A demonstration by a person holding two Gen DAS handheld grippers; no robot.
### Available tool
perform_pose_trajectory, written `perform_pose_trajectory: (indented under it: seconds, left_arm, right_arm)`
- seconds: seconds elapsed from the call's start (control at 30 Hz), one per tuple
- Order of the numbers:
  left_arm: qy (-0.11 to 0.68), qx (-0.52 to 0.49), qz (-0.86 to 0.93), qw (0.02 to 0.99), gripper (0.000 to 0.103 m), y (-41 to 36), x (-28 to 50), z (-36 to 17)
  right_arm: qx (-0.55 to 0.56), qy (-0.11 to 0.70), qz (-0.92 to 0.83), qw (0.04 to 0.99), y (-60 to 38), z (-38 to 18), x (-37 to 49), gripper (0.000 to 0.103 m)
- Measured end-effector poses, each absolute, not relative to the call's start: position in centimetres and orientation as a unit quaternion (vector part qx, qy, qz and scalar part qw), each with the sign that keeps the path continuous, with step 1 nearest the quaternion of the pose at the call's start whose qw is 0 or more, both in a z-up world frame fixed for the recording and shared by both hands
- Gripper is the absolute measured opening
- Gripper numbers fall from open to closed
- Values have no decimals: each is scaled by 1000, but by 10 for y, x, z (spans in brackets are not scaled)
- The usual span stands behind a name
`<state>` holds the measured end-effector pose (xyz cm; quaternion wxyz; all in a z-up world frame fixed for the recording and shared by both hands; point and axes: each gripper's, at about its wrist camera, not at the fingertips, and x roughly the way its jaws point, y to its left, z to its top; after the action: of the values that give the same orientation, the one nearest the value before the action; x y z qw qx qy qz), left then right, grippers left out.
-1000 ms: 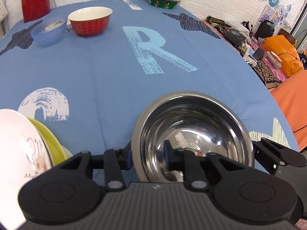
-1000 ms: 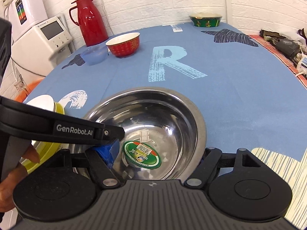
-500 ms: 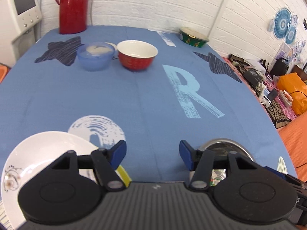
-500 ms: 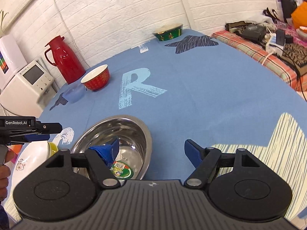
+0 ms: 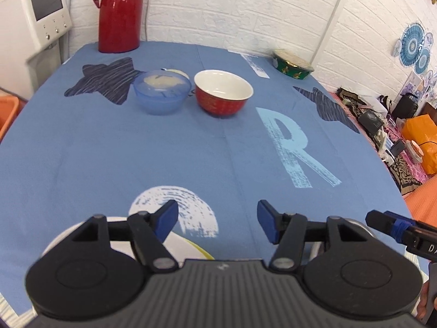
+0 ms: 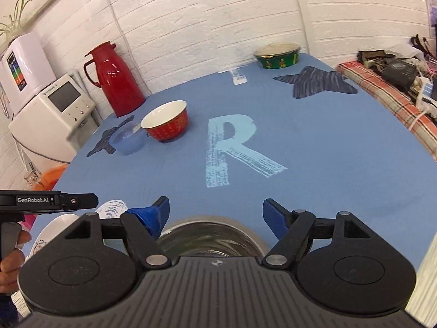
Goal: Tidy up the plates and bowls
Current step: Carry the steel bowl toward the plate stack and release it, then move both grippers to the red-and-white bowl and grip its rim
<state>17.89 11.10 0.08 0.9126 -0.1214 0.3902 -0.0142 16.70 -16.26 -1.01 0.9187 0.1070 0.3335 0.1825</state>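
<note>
Both raised over near edge of blue-clothed worktop [image 5: 191, 147], nothing held. Left hand-held gripper [image 5: 218, 220]: blue pads spread apart, empty, above white fingerprint print; white plate [image 5: 58, 239] with yellow plate [image 5: 200, 251] edge under it peeking from below the body, lower left. Right hand-held gripper [image 6: 215, 218]: pads spread apart, empty, steel bowl [image 6: 210, 236] directly beneath and mostly hidden by the body. Same steel bowl rim just visible at lower right in left view, beside tip of other gripper. Red bowl [image 5: 223, 93] with white inside and blue plastic bowl [image 5: 162, 91] side by side mid-worktop, close, contact unclear. Green patterned bowl [image 6: 278, 54] at far edge by brick wall. Red thermos jug [image 5: 119, 11] at far left corner. White appliance [image 6: 58, 114] off the worktop at left. Part of a hand [image 6: 11, 262] on left gripper's handle at lower left of right view.
</note>
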Motion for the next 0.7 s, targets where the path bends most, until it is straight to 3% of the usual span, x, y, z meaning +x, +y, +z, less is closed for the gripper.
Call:
perform_pose_trajectory:
  seconds: [0.2,0.43,0.7]
  left_arm:
    - [416,-151,-19,897,59,131,214,-5]
    - [420,-326,28,847,60,156,297,-2]
    - [409,-399,124,811,60,163,358,-22]
  right_arm:
    - [46,362,237,900,-115,1,218,62]
    - [7,361,239,902,-64,14,320,62]
    - [-16,380,211,901,-36,-11,413,62]
